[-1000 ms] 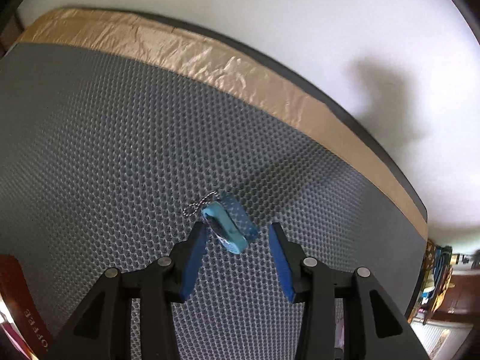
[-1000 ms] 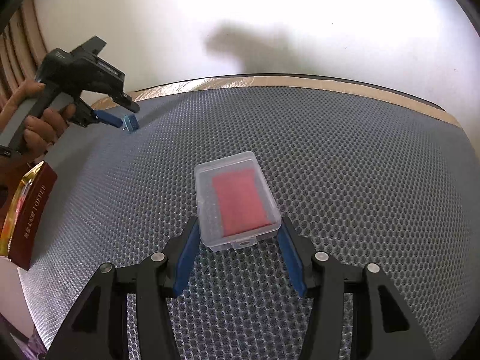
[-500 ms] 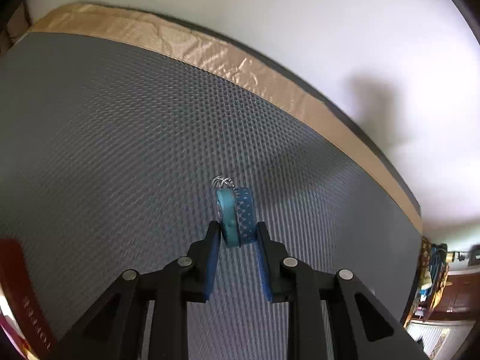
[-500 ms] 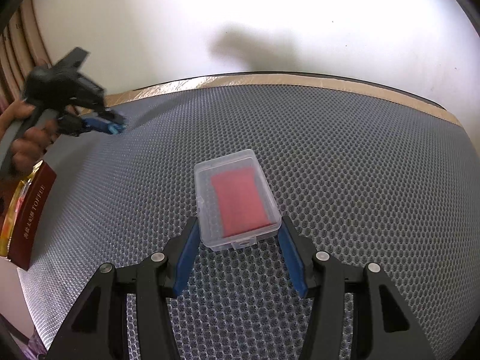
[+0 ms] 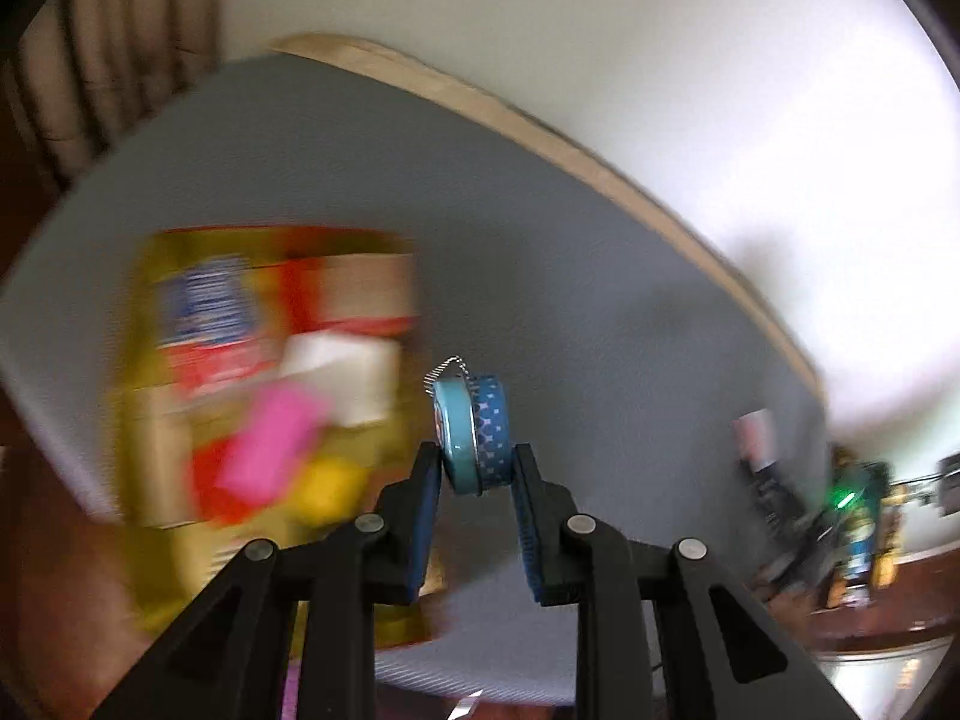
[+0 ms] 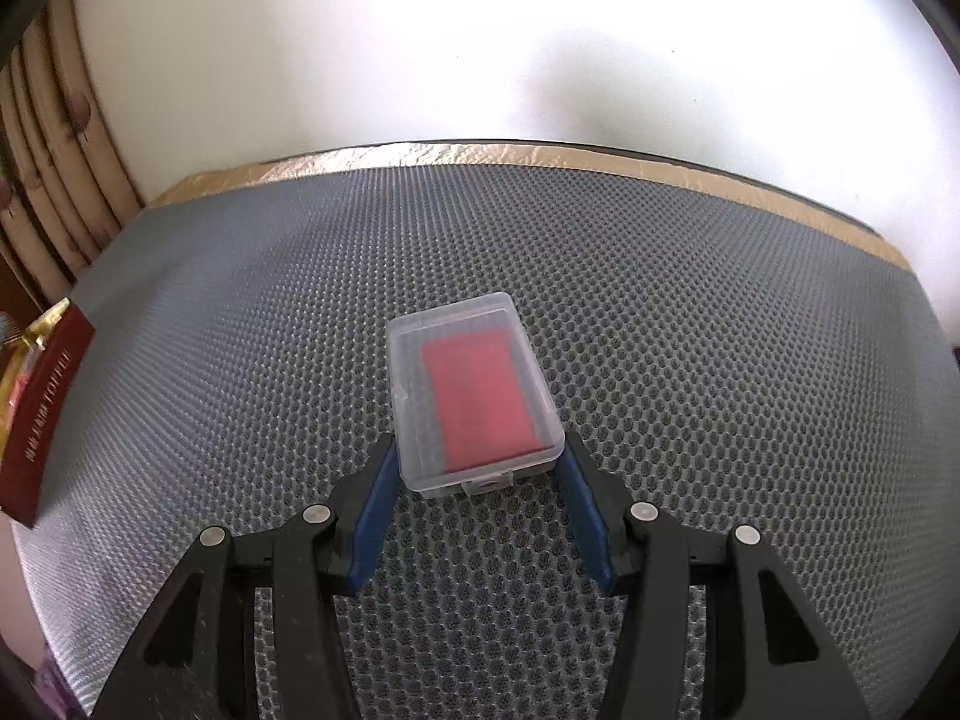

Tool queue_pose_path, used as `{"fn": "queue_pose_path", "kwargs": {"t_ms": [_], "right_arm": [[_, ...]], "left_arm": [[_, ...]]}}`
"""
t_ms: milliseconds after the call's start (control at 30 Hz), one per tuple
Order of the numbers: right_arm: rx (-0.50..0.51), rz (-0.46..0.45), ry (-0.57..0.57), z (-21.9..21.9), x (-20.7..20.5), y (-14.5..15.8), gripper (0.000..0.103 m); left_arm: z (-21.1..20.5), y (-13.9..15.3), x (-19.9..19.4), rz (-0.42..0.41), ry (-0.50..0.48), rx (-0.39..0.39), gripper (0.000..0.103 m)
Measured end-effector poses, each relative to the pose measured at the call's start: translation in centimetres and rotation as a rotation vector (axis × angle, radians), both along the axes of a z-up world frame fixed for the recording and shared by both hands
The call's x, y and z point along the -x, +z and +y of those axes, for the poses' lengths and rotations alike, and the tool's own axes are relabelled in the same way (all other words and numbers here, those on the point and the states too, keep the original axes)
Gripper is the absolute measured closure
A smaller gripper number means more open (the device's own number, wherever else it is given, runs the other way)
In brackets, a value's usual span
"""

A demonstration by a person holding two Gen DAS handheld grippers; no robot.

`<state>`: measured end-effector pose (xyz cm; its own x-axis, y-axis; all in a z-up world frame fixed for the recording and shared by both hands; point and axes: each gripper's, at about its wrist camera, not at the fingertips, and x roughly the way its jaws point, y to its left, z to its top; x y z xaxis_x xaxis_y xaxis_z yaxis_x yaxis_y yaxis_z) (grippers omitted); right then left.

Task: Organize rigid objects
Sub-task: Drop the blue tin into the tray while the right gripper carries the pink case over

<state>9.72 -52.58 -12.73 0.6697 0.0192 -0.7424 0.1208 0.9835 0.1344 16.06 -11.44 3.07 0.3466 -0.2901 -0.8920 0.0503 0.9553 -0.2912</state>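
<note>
My left gripper (image 5: 474,457) is shut on a small round blue tin (image 5: 489,426) with a short ball chain on top, and holds it clear above the grey mat. Just left of it, blurred, an open yellow and red box (image 5: 180,420) holds pink, white and yellow items. In the right wrist view a clear plastic case (image 6: 474,396) with a red card inside lies on the grey honeycomb mat (image 6: 720,360). My right gripper (image 6: 477,457) has its blue pads against the case's near corners. The left gripper is out of the right wrist view.
A dark red box (image 6: 42,414) stands at the mat's left edge in the right wrist view. Gold tape (image 6: 480,153) borders the mat's far side below a white wall. Beige curtain folds (image 6: 54,180) hang at the left. Cluttered things (image 5: 858,528) lie beyond the table's right end.
My left gripper closed on the blue tin, lifted it off the mat and swung it over beside the open box. It has left the right wrist view. The right gripper and case stayed put.
</note>
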Motion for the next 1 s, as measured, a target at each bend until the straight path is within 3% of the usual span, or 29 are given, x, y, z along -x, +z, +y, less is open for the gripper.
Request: {"fn": "queue_pose_path", "kwargs": {"t_ms": [67, 167, 300, 500, 600, 700, 800, 900, 1000], "right_arm": [[0.019, 0.007, -0.007, 0.7, -0.1, 0.1, 0.054], [0.01, 0.016, -0.021, 1.2, -0.2, 0.1, 0.054], [-0.024, 0.028, -0.042, 1.7, 0.0, 0.5, 0.054], [-0.027, 0.03, -0.033, 3.4, 0.7, 1.8, 0.055], [-0.05, 0.026, -0.029, 3.9, 1.0, 2.6, 0.055], [-0.116, 0.012, -0.02, 4.3, 1.8, 3.4, 0.056], [-0.168, -0.016, 0.019, 5.8, 2.1, 5.0, 0.056], [-0.154, -0.048, 0.063, 8.5, 1.9, 7.4, 0.056], [-0.144, -0.06, 0.086, 9.9, 1.5, 8.4, 0.056]], "left_arm": [[2.9, -0.6, 1.4, 0.008, 0.031, -0.042, 0.079], [6.8, -2.1, 2.5, 0.039, 0.057, -0.023, 0.079], [7.7, -4.4, 2.6, 0.049, 0.015, -0.002, 0.079], [6.6, -5.2, 3.5, -0.04, -0.013, -0.088, 0.079], [7.2, -5.6, 3.8, -0.048, -0.002, -0.06, 0.079], [8.7, -5.2, 4.5, -0.064, 0.053, -0.016, 0.079], [10.3, -4.1, 6.2, -0.154, 0.124, -0.056, 0.079], [11.0, -3.4, 7.5, -0.209, 0.148, -0.105, 0.078], [11.5, -3.3, 8.5, -0.227, 0.151, -0.099, 0.078]]}}
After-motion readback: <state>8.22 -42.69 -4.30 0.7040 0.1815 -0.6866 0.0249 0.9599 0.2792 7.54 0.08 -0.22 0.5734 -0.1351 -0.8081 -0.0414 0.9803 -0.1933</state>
